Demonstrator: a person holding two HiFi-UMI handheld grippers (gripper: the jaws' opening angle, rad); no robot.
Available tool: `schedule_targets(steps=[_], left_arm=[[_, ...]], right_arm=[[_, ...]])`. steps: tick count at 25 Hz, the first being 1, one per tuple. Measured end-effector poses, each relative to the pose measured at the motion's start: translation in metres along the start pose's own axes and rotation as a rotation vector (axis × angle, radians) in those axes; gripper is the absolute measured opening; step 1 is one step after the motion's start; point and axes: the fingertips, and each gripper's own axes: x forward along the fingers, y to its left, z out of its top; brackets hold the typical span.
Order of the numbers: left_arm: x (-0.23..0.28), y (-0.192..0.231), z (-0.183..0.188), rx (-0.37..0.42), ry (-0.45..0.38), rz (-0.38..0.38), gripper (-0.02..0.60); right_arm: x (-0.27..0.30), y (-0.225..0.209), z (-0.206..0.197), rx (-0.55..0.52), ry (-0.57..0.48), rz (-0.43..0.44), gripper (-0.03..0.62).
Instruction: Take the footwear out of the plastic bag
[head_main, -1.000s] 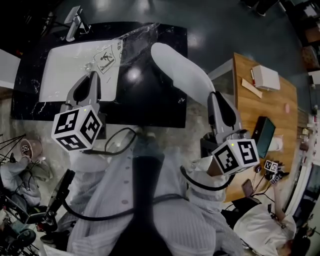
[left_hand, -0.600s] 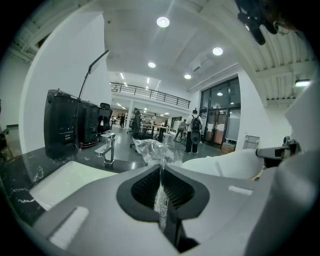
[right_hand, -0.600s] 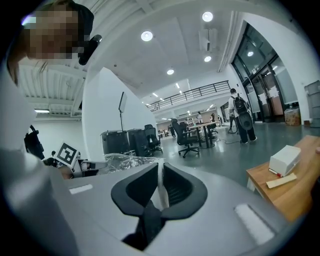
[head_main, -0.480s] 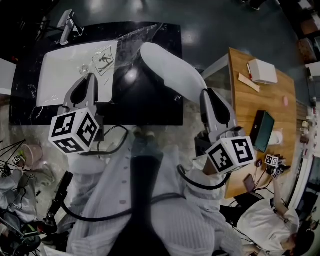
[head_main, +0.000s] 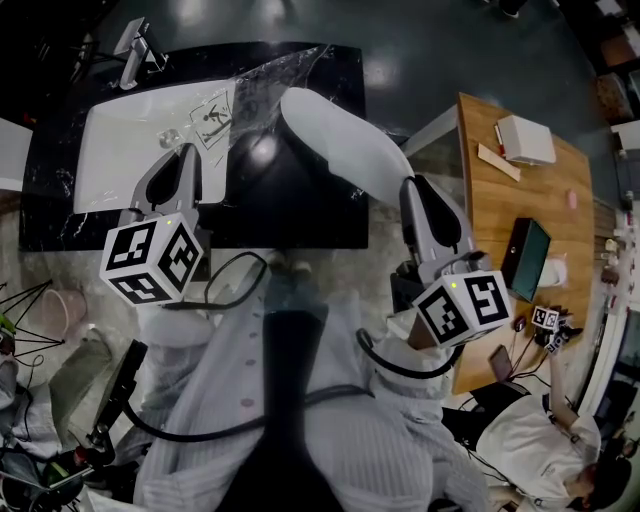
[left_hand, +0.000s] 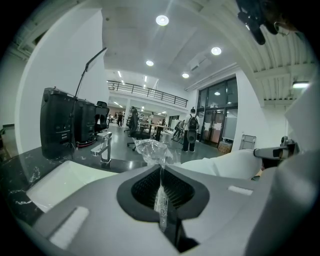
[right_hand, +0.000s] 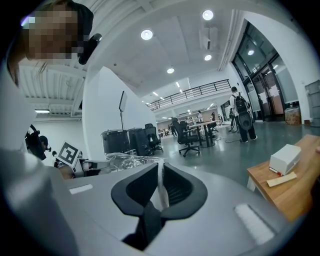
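Left claw (head_main: 183, 152) tight on plastic bag (head_main: 275, 80) edge, right claw (head_main: 418, 187) tight on white footwear (head_main: 345, 145) rim

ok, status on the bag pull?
Left tongs shut on plastic bag. Right tongs shut on white footwear, held over the counter, toe end near the bag mouth. Nothing seen in the way.

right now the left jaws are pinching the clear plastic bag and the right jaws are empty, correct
Not empty: the right gripper has its jaws shut on the white slipper, as the right gripper view shows. The left gripper does pinch the clear plastic bag.
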Motion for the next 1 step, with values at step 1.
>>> schedule_targets(steps=[1], left_arm=[[0.0002,0.0002,0.0005,0.001,0.0,-0.001,0.002]], right_arm=[[0.0002,0.0006,-0.0002,0.001,0.001,0.0,0.048]])
